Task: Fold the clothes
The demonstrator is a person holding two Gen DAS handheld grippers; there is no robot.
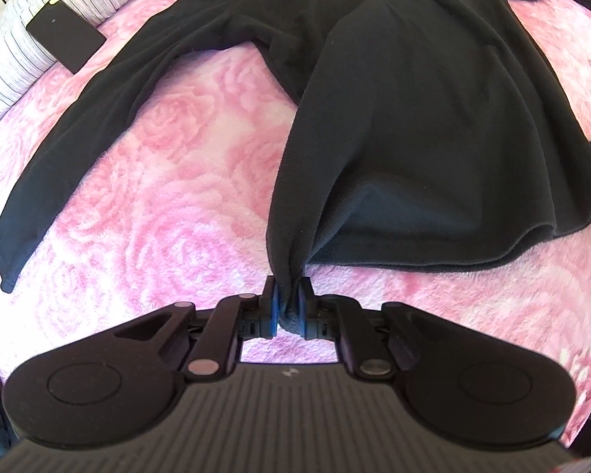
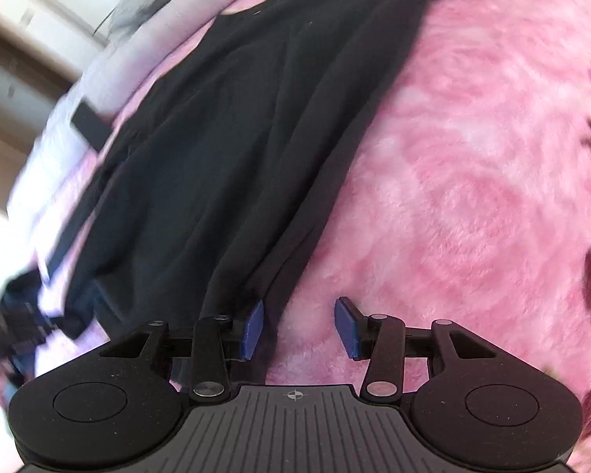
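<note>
Pink blanket [image 1: 169,181]: one black sweater [image 1: 433,110], one phone [image 1: 65,37].

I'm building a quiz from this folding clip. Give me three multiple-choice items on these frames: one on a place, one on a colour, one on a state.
1. Where does the black phone lie?
A. On the black garment
B. Partly on the striped pillow, partly on the pink blanket, clear of the garment
C. Between a gripper's pads

2. What colour is the blanket under the black garment?
A. Pink, with a rose pattern
B. Plain green
C. Yellow checks

3. How does the left gripper stand?
A. Wide open over bare blanket
B. Shut on the phone
C. Shut on a bunched corner of the garment

Answers:
1 B: the left wrist view shows it at the pillow's edge.
2 A: rose shapes show in both views.
3 C: dark cloth is pinched between its blue pads.
</note>
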